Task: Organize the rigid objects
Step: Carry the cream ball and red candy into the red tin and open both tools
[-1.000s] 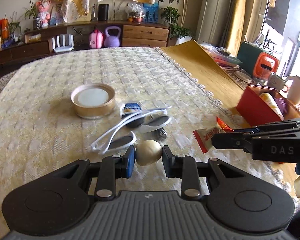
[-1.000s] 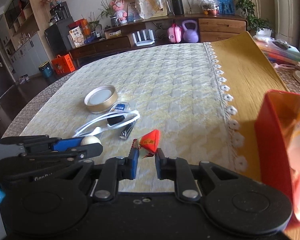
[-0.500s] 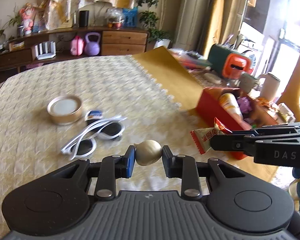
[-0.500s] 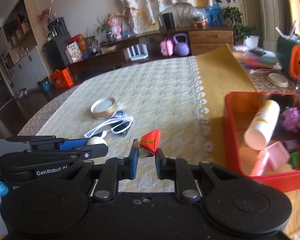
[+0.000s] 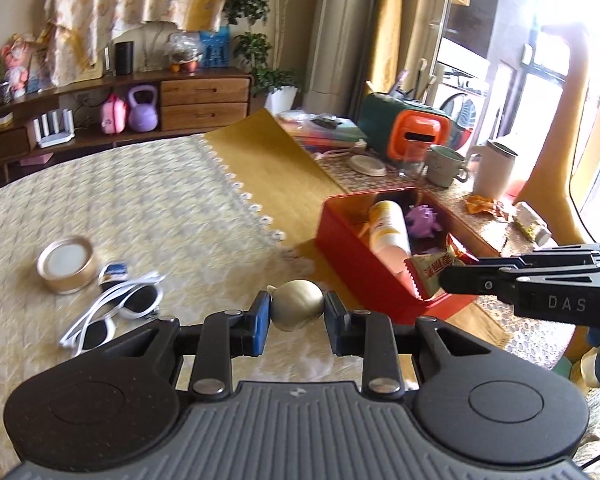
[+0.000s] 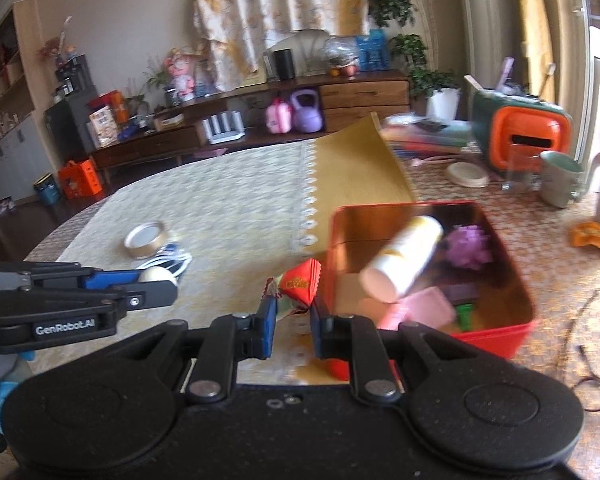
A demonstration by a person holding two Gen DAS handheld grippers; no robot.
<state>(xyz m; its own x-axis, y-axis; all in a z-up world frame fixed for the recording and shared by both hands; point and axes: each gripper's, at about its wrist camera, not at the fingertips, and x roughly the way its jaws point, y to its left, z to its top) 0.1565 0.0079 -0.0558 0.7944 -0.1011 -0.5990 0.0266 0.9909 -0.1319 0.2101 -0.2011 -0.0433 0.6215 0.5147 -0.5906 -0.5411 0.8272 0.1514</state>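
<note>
My left gripper (image 5: 297, 314) is shut on a pale gold egg-shaped ball (image 5: 297, 310), held above the cloth left of the red box (image 5: 364, 268). My right gripper (image 6: 293, 312) is shut on a red candy packet (image 6: 300, 285), close to the box's near left wall (image 6: 332, 264). In the left wrist view the right gripper (image 5: 444, 276) holds the packet (image 5: 434, 270) over the box's near corner. The box holds a white bottle (image 6: 404, 258), a purple spiky toy (image 6: 468, 246) and pink items. White sunglasses (image 5: 116, 312) and a gold round tin (image 5: 66, 264) lie on the cloth.
A small blue packet (image 5: 114, 270) lies by the sunglasses. Beyond the box stand a mug (image 5: 444, 166), a white jug (image 5: 494, 172) and an orange-green case (image 5: 412, 132). Orange wrappers (image 6: 594, 234) and a cable (image 6: 580, 344) lie right of the box.
Both grippers have moved right with their loads, towards the red box. The box now looks larger and nearer; the sunglasses and tin have slid to the left of the views.
</note>
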